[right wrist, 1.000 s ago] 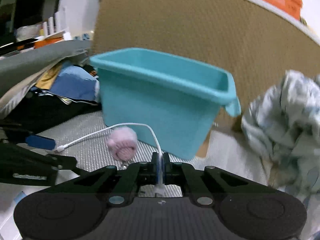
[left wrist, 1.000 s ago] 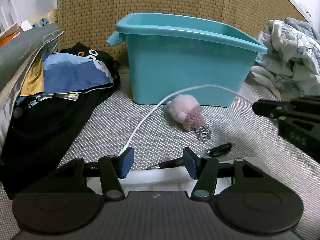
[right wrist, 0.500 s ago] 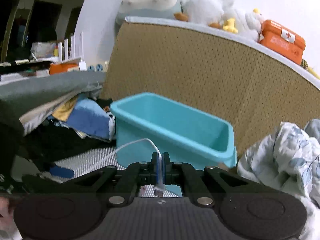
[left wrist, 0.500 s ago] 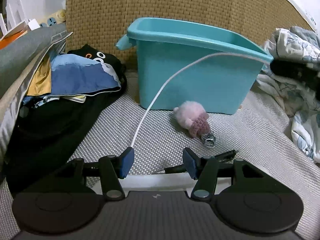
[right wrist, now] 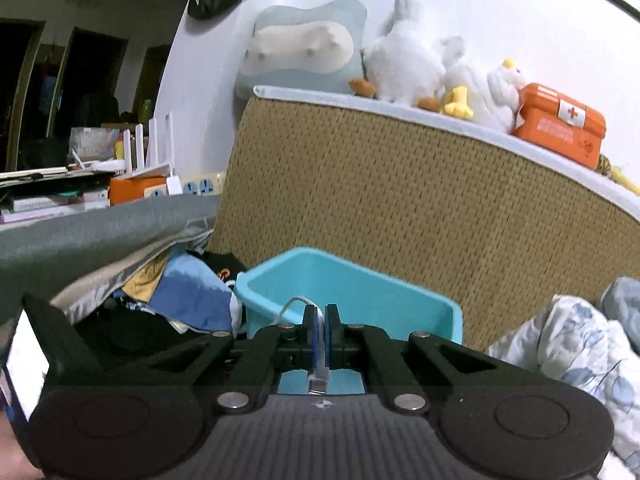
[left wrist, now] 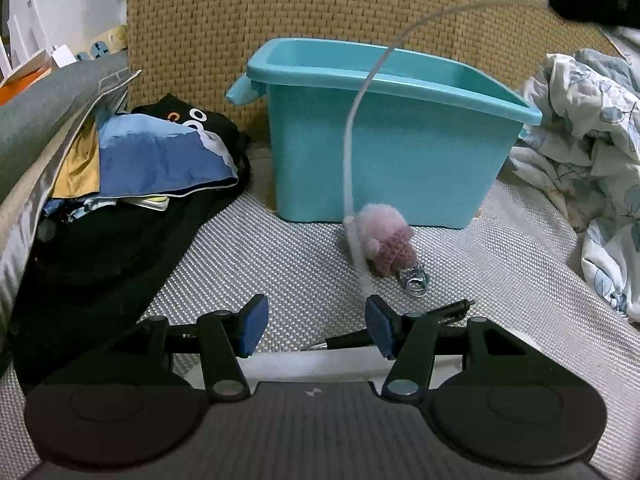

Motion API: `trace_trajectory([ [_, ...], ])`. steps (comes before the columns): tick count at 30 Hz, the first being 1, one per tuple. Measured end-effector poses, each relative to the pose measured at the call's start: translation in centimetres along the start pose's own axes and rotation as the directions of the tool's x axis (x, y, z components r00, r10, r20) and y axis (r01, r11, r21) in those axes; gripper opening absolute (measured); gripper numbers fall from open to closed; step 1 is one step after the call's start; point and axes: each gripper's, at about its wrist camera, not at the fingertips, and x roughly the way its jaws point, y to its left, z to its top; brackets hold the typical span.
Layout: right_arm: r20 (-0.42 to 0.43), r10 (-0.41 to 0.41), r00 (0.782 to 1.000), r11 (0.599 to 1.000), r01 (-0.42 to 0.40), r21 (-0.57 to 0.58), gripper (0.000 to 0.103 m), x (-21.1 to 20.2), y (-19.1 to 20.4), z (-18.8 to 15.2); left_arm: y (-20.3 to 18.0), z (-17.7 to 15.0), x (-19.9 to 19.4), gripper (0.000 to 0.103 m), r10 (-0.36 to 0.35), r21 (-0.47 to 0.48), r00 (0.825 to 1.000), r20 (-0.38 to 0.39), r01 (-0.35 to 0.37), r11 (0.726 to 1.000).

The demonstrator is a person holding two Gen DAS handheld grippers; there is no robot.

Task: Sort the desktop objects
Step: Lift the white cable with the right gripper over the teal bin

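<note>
The right gripper [right wrist: 320,322] has risen above the teal bin [left wrist: 394,152], jaws clamped on the white cable [left wrist: 350,148], whose free end now dangles beside the pink keychain [left wrist: 384,242]; the left gripper [left wrist: 316,326] stays wide open, empty, low over the mat [left wrist: 280,264]

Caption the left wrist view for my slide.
White cable dangles before the teal bin; open left gripper faces a pink keychain.
</note>
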Motion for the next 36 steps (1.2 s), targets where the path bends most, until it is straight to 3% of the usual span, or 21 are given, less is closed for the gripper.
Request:
trace_trajectory([
  [6,0.051,-0.048,0.998,0.999,0.049,-0.015,0.004,-1.5,-1.0,3.1,0.0,-0.2,-0.1,0.058,-0.007,0.002,1.0,-0.002,0.007,1.0],
  [18,0.091,-0.074,0.993,0.993,0.065,0.1,0.004,-1.0,-5.5,9.9,0.1,-0.1,-0.2,0.058,-0.04,-0.03,0.999,-0.01,0.039,0.999],
  [25,0.091,-0.094,0.991,0.989,0.083,0.122,0.004,0.7,-6.3,11.8,-0.6,-0.2,-0.2,0.058,-0.055,-0.008,0.998,-0.011,0.055,0.998],
  [36,0.099,-0.118,0.988,0.98,0.1,0.171,0.004,3.4,-6.6,13.6,-0.2,0.3,-0.3,0.058,-0.076,-0.047,0.997,-0.005,0.075,0.996],
])
